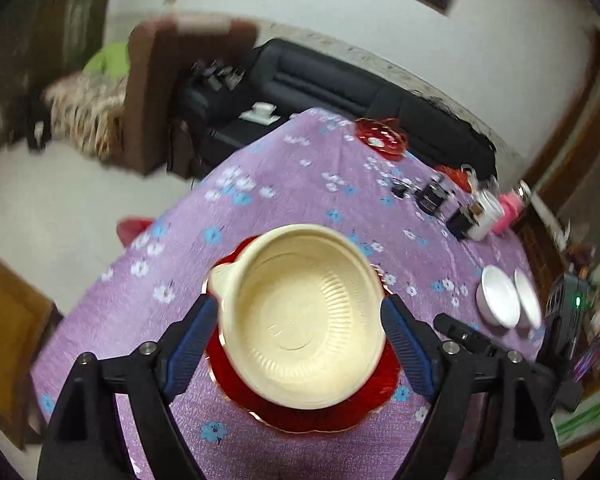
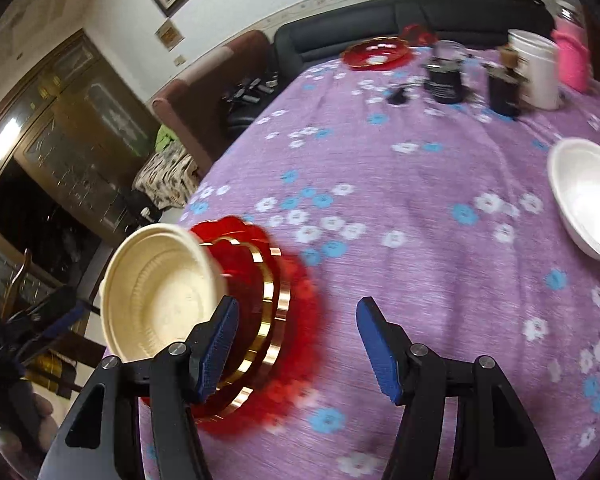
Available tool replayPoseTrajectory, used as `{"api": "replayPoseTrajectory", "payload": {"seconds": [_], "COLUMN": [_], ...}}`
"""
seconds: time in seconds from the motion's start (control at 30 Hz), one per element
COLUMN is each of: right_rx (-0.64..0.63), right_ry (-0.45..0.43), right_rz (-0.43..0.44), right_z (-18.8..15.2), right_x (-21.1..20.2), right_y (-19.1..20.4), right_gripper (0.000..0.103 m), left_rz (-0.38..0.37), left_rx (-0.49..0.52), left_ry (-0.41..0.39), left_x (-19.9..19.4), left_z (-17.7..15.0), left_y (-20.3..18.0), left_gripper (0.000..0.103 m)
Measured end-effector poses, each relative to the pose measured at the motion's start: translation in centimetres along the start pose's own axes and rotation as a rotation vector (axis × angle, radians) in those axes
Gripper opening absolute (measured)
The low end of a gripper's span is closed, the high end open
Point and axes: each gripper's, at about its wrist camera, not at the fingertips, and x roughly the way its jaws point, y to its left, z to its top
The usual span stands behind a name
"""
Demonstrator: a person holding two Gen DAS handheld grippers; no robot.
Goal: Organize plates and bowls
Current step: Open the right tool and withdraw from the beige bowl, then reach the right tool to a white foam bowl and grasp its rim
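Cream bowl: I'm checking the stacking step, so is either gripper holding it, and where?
Neither. The cream bowl sits on the red plate; left gripper straddles it open; right gripper empty.

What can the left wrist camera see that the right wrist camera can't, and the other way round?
Only the left wrist view shows two white bowls side by side; only the right wrist view shows the wooden cabinet. Both show the cream bowl sitting on the red plate, the purple flowered tablecloth, and another red plate at the far edge.

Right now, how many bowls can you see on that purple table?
3: a cream bowl sitting on the red plate, and two white bowls side by side near the table's right edge. Others may be out of view.
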Motion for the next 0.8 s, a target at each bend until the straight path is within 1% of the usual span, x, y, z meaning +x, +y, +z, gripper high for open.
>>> {"api": "replayPoseTrajectory", "payload": {"seconds": [0.03,0.1,0.17,0.23,0.37,0.4,0.43,0.53,0.63,0.73,0.8], "right_rx": [0.014,0.031,0.056,0.085,0.207,0.257,0.292,0.392,0.468,0.502,0.516], "right_ry": [-0.007,-0.027,-0.058,-0.092,-0.198,-0.244,-0.274,-0.335,-0.36,-0.368,-0.357], "right_rz": [-0.008,-0.029,-0.054,-0.074,-0.148,-0.19,-0.213,-0.26,-0.266,-0.265,-0.271], "right_z": [-0.1,-0.1,0.1,0.3,1.1,1.3,1.5,1.5,1.2,0.6,0.3], "right_x": [-0.6,-1.7,-3.2,-4.6,-8.2,-9.3,-10.0,-11.3,-11.5,-11.1,-10.7], "right_y": [-1.0,-2.7,-4.8,-6.7,-12.3,-14.3,-15.8,-19.6,-22.7,-24.8,-26.0], "right_gripper": [0.066,0.066,0.066,0.066,0.066,0.066,0.066,0.066,0.066,0.066,0.066], "left_rz": [-0.002,-0.025,-0.053,-0.07,-0.095,-0.107,-0.123,-0.14,-0.142,-0.141,-0.131], "left_rx": [0.046,0.103,0.13,0.144,0.169,0.171,0.175,0.195,0.215,0.228,0.241], "left_ry": [-0.007,-0.001,0.021,0.038,0.081,0.095,0.117,0.152,0.181,0.218,0.246], "left_x": [-0.2,-0.1,0.3,0.8,2.6,3.0,3.8,5.5,7.2,8.9,10.4], "left_z": [-0.1,-0.2,-0.2,-0.3,-0.5,-0.5,-0.5,-0.7,-1.1,-1.5,-2.1], "left_y": [-1.2,-3.1,-4.6,-5.9,-9.5,-10.3,-11.4,-13.9,-16.2,-17.9,-19.1], "left_gripper": [0.084,0.084,0.084,0.084,0.084,0.084,0.084,0.084,0.084,0.084,0.084]}}
